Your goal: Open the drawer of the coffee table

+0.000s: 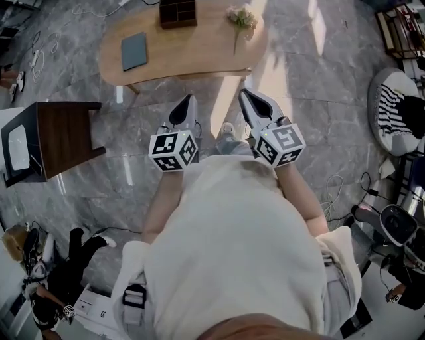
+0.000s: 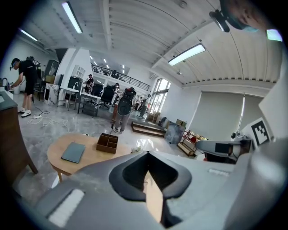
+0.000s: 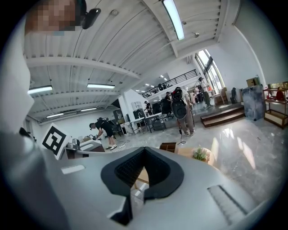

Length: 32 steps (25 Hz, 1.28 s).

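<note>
The light wooden coffee table point(image 1: 192, 50) stands ahead of me on the grey marble floor, with its near edge facing me; no drawer front shows from above. My left gripper point(image 1: 188, 99) is shut and empty, held short of the table's near edge. My right gripper point(image 1: 244, 94) is shut and empty too, level with it on the right. In the left gripper view the table point(image 2: 54, 157) lies ahead to the left beyond the closed jaws. In the right gripper view part of the table point(image 3: 186, 155) shows above the jaws.
On the table lie a grey-blue book point(image 1: 133, 51), a dark wooden organiser box point(image 1: 178, 13) and a small flower bunch point(image 1: 242, 18). A dark wooden side table point(image 1: 56, 136) stands to the left. Cables and gear point(image 1: 392, 219) crowd the right. People stand in the hall beyond.
</note>
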Each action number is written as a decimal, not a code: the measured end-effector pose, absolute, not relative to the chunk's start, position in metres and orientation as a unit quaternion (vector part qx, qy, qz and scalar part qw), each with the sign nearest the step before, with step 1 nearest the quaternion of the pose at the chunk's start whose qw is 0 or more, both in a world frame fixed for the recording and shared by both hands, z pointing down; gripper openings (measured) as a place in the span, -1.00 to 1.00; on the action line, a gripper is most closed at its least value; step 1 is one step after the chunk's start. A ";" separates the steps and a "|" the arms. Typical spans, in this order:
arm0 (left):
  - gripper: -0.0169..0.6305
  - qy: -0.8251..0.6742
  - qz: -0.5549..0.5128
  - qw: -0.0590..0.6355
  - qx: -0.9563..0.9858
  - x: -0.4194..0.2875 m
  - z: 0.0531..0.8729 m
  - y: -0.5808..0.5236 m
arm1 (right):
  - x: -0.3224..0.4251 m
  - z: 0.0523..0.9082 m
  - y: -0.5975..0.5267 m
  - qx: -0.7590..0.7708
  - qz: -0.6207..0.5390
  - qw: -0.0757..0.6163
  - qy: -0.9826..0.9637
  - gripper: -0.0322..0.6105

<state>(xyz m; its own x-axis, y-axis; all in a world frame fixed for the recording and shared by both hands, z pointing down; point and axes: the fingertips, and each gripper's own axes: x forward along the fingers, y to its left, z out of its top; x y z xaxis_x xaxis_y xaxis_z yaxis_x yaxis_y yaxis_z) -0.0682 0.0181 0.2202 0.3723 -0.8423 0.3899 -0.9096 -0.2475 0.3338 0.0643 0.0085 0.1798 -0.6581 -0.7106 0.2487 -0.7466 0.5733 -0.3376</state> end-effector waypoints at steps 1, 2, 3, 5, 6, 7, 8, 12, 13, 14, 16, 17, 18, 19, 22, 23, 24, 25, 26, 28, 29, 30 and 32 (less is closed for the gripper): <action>-0.94 -0.561 0.066 0.260 0.783 -0.067 0.224 0.012 | 0.068 0.184 0.001 0.409 0.213 0.046 -0.886 -0.89; -0.94 -0.565 0.068 0.262 0.779 -0.067 0.228 0.007 | 0.070 0.188 -0.006 0.406 0.216 0.049 -0.887 -0.89; -0.94 -0.569 0.070 0.264 0.775 -0.066 0.232 0.003 | 0.073 0.193 -0.012 0.403 0.218 0.051 -0.887 -0.89; -0.94 -0.577 0.074 0.269 0.768 -0.065 0.240 -0.004 | 0.078 0.200 -0.024 0.397 0.222 0.057 -0.889 -0.89; -0.94 -0.580 0.075 0.270 0.765 -0.065 0.244 -0.009 | 0.081 0.203 -0.030 0.394 0.223 0.060 -0.890 -0.89; -0.94 -0.584 0.076 0.270 0.762 -0.065 0.246 -0.014 | 0.083 0.207 -0.037 0.392 0.223 0.063 -0.890 -0.89; -0.94 -0.587 0.077 0.270 0.760 -0.065 0.249 -0.019 | 0.085 0.210 -0.044 0.391 0.223 0.065 -0.891 -0.89; -0.94 -0.597 0.085 0.279 0.748 -0.072 0.262 -0.031 | 0.087 0.224 -0.064 0.386 0.231 0.077 -0.890 -0.89; -0.94 -0.599 0.087 0.283 0.744 -0.074 0.267 -0.034 | 0.087 0.229 -0.067 0.387 0.236 0.079 -0.888 -0.89; -0.94 -0.600 0.090 0.286 0.742 -0.075 0.272 -0.037 | 0.088 0.235 -0.071 0.388 0.241 0.081 -0.886 -0.89; -0.94 -0.601 0.097 0.290 0.738 -0.078 0.283 -0.044 | 0.092 0.249 -0.079 0.393 0.252 0.088 -0.880 -0.89; -0.94 -0.600 0.102 0.292 0.738 -0.079 0.288 -0.047 | 0.093 0.257 -0.083 0.396 0.257 0.094 -0.877 -0.89; -0.94 -0.598 0.105 0.295 0.738 -0.080 0.294 -0.050 | 0.095 0.264 -0.086 0.398 0.261 0.100 -0.874 -0.89; -0.94 -0.597 0.109 0.298 0.737 -0.081 0.301 -0.053 | 0.096 0.273 -0.089 0.400 0.264 0.107 -0.871 -0.89; -0.94 -0.596 0.118 0.309 0.732 -0.088 0.325 -0.063 | 0.102 0.298 -0.102 0.408 0.272 0.120 -0.863 -0.89; -0.94 -0.596 0.122 0.313 0.729 -0.090 0.335 -0.067 | 0.104 0.307 -0.107 0.412 0.274 0.123 -0.860 -0.89; -0.94 -0.596 0.127 0.316 0.727 -0.092 0.345 -0.072 | 0.106 0.317 -0.112 0.417 0.278 0.125 -0.856 -0.89; -0.94 -0.596 0.132 0.319 0.725 -0.095 0.355 -0.076 | 0.108 0.328 -0.117 0.422 0.281 0.128 -0.853 -0.89; -0.94 -0.597 0.138 0.321 0.722 -0.099 0.366 -0.080 | 0.109 0.338 -0.122 0.427 0.285 0.131 -0.848 -0.89; -0.94 -0.598 0.147 0.327 0.717 -0.106 0.388 -0.087 | 0.110 0.359 -0.129 0.436 0.291 0.137 -0.841 -0.89; -0.94 -0.599 0.149 0.331 0.714 -0.109 0.399 -0.090 | 0.110 0.369 -0.133 0.438 0.294 0.140 -0.838 -0.89; -0.94 -0.599 0.150 0.335 0.712 -0.113 0.411 -0.094 | 0.109 0.379 -0.136 0.440 0.297 0.144 -0.836 -0.89; -0.94 -0.598 0.154 0.342 0.708 -0.120 0.434 -0.100 | 0.107 0.399 -0.143 0.441 0.301 0.149 -0.832 -0.89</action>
